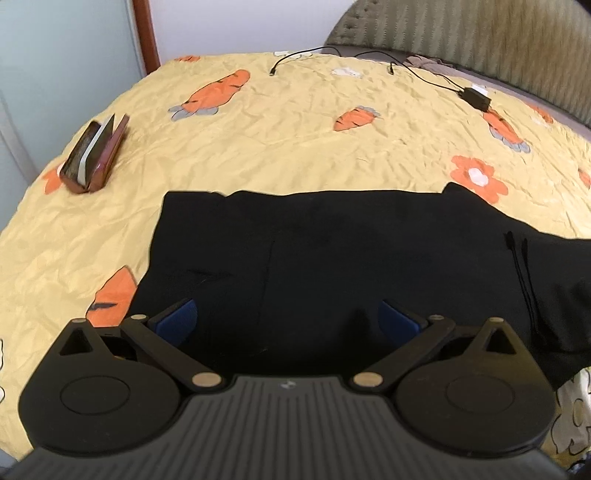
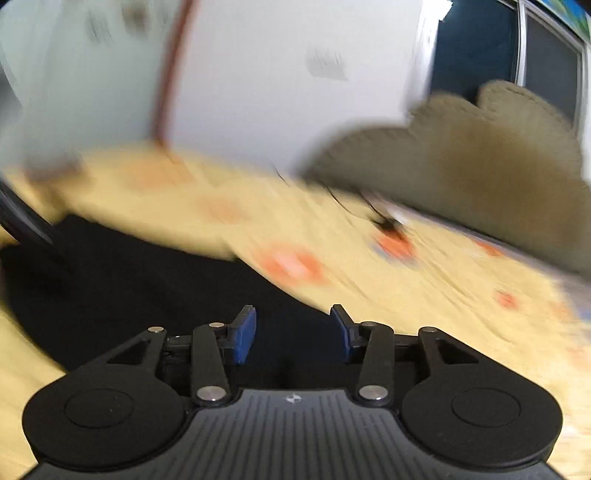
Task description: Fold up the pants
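Note:
Black pants lie flat on a yellow bedspread printed with carrots, folded into a broad block, with a thin drawstring near their right side. My left gripper hovers over the near edge of the pants, its blue pads spread wide with nothing between them. The right wrist view is blurred. There the pants show as a dark area at lower left. My right gripper stands partly open above their edge, and its pads press on nothing.
A brown open case lies at the bed's left edge. A black charger with trailing cables rests at the far right by the padded headboard. White wall and a door frame stand behind.

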